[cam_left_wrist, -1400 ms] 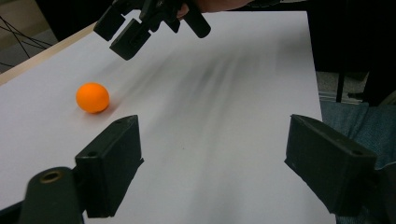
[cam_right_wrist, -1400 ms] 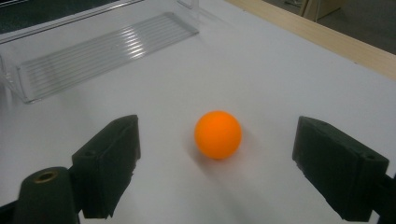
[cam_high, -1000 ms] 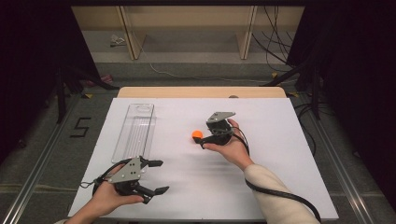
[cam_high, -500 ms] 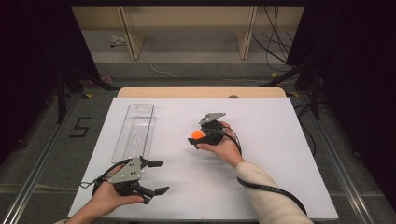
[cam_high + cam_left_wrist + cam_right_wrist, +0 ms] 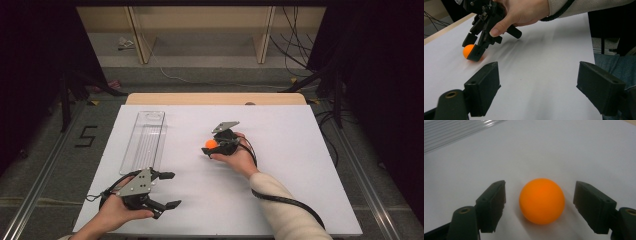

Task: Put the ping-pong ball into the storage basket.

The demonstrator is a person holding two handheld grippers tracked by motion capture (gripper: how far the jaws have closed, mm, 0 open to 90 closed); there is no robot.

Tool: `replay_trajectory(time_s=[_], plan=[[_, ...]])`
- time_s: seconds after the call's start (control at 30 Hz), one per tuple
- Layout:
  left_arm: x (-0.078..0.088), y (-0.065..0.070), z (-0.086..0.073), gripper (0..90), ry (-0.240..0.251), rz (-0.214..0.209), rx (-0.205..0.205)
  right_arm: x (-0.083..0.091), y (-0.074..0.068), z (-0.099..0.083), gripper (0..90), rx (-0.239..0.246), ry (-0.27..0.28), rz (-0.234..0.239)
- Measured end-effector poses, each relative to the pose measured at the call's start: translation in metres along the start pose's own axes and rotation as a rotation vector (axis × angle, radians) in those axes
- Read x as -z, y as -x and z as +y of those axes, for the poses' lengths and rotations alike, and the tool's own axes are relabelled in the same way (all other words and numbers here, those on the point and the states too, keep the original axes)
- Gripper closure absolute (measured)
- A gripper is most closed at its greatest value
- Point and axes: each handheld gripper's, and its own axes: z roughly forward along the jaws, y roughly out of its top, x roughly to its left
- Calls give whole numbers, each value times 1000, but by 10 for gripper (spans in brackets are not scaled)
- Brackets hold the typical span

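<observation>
An orange ball (image 5: 211, 143) (image 5: 541, 201) lies on the white table sheet (image 5: 280, 165), just right of the middle. My right gripper (image 5: 213, 146) (image 5: 539, 195) is lowered over it with one jaw on each side. Its jaws have just been closing, but the right gripper view still shows a gap between each pad and the ball, so it is open. In the left gripper view the ball (image 5: 468, 50) sits between the right gripper's (image 5: 472, 47) black fingertips. My left gripper (image 5: 172, 190) (image 5: 537, 75) rests near the front left edge, open wide and empty.
A long clear ribbed tray (image 5: 145, 140) (image 5: 454, 130) lies lengthwise at the left back of the sheet. A wooden table edge (image 5: 215, 98) runs along the far side. Dark stands and cables surround the table.
My right gripper has moved a little left and down onto the ball, and its jaws stand narrower around it. The left gripper has stayed where it was.
</observation>
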Motion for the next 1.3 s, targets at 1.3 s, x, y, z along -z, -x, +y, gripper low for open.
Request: replay_trajectory(time_s=[1.3], plan=[[-1,1,0,179,-7,0,-10,5,-5,6,511,5,10,7]])
